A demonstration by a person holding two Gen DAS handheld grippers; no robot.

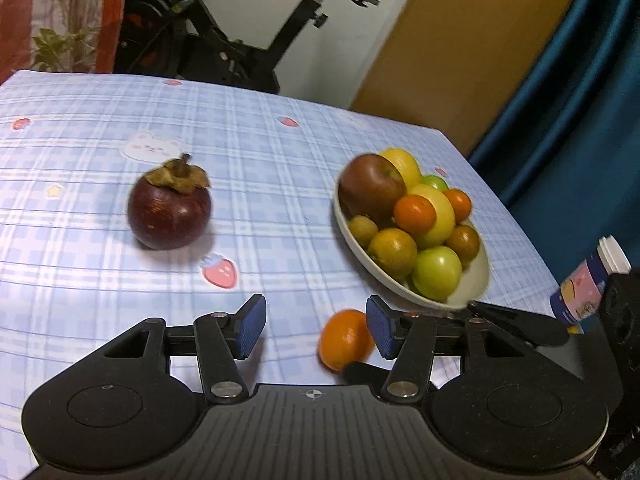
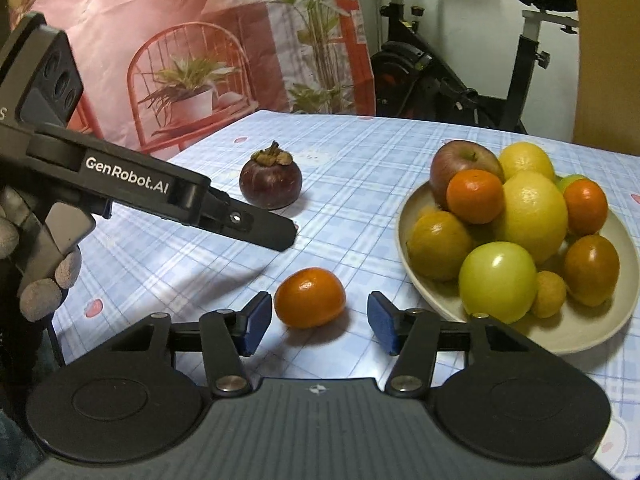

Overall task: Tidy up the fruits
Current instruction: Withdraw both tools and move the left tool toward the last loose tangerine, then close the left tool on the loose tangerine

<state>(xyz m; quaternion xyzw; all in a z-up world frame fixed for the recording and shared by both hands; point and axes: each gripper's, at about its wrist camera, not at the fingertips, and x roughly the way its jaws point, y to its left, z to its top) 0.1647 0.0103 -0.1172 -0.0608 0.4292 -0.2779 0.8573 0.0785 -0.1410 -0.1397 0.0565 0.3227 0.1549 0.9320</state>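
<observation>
Table covered with blue plaid cloth. Directly on it: mangosteen far left, loose orange near centre, cream fruit bowl right.

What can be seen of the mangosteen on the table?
The mangosteen is round, dark purple, with a slightly glossy rind and a dry brown calyx and stem stub on top. It sits upright on the checked tablecloth, apart from the bowl and the loose orange fruit. No gripper touches it.
</observation>
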